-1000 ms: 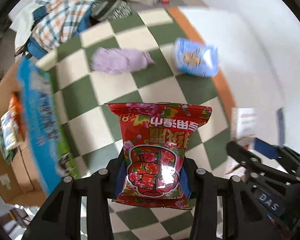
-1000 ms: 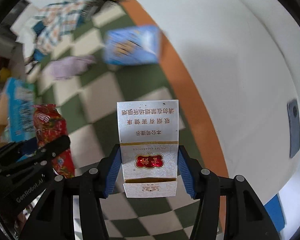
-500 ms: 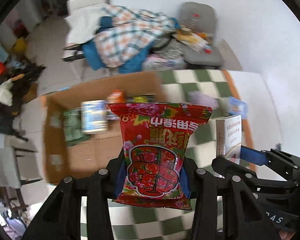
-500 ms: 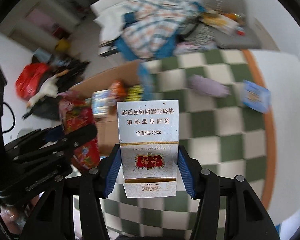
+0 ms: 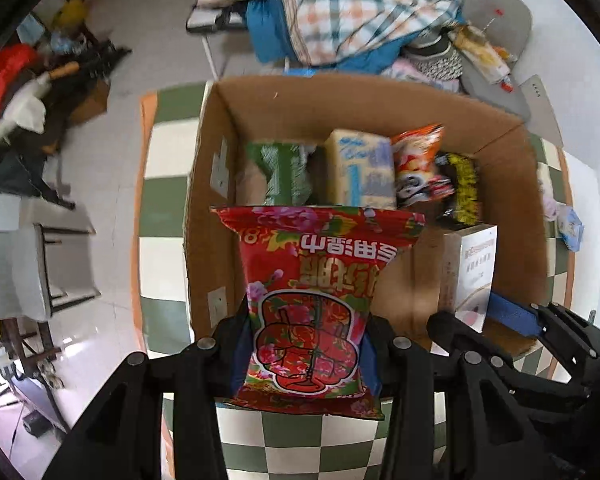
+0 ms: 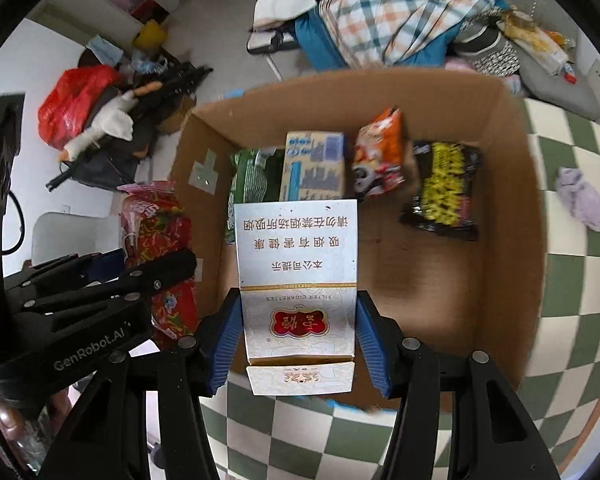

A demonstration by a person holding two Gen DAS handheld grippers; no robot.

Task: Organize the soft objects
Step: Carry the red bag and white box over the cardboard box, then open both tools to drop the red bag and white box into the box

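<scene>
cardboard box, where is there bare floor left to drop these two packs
Bare floor of the cardboard box lies along its near half, below the black-and-yellow pack and right of the white carton. The far side is crowded: green pack, blue-printed pack, orange pack.

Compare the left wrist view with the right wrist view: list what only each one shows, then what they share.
Only the left wrist view shows the front of the red flowered wet-wipe packet clamped in the left gripper, and a small light-blue pack on the checkered cloth.

Only the right wrist view shows the printed face of the white cigarette box in the right gripper, a lilac cloth bundle, and a red plastic bag on the floor.

Both show the open cardboard box holding green, pale yellow, orange and black-yellow packets, plus the plaid fabric pile.
</scene>
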